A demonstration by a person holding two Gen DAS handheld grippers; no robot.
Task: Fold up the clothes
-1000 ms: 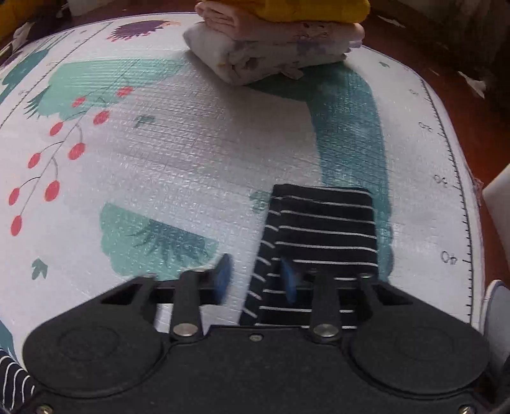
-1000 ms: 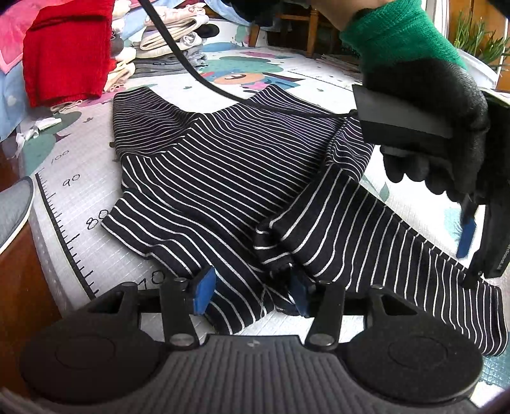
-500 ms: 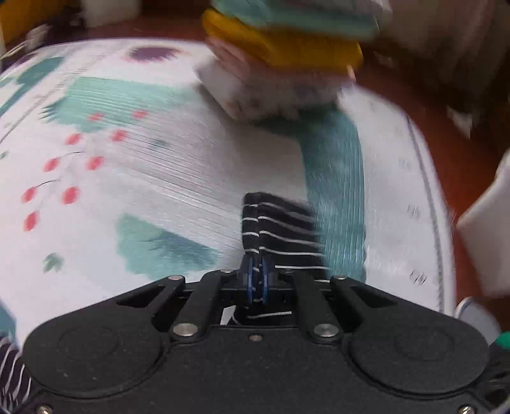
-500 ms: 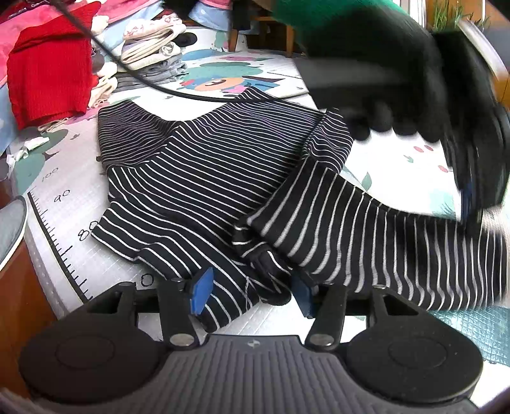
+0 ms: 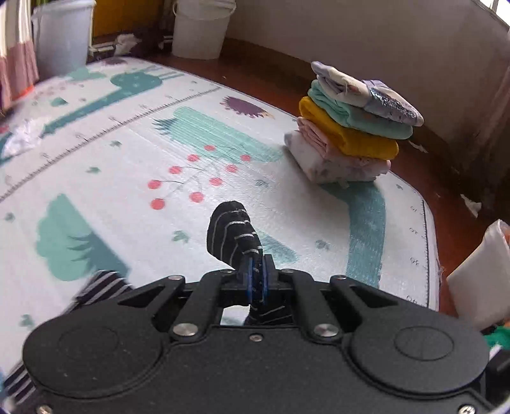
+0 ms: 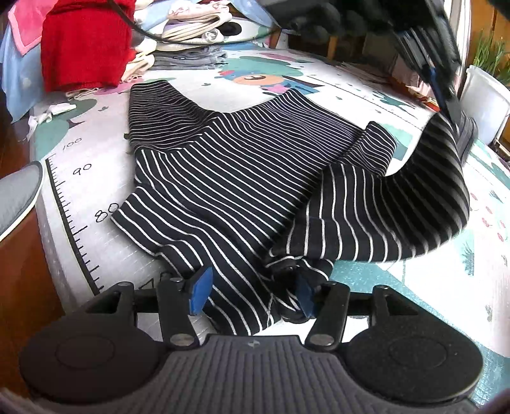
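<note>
Striped garment [image 6: 229,188]: black with thin white stripes, spread flat on play mat [image 6: 57,229], hem nearest the right wrist camera. One sleeve [image 6: 424,203] raised off the mat in an arc toward upper right.

Left gripper [image 6: 446,95]: blue pads pressed together on the sleeve cuff, seen from outside in the right wrist view. Same grip in the left wrist view: left gripper [image 5: 258,280] clamped on the cuff [image 5: 232,232], which bulges forward past the pads, clear of the mat. Sleeve arc and garment body visible only in the right wrist view.

Right gripper [image 6: 251,293]: jaws apart, low over the hem; fabric lying between the pads, neither pad pressing on it.

Surroundings, left wrist view only: stack of folded clothes [image 5: 350,127] near the mat's far corner, well apart from the cuff; white bucket [image 5: 200,28] on the floor beyond. Right wrist view only: red garment [image 6: 83,47] and a heap of unfolded laundry [image 6: 188,35] past the garment's far edge; black cable [image 6: 140,28] crossing the heap. Left gripper body blocks part of the background at upper right.
</note>
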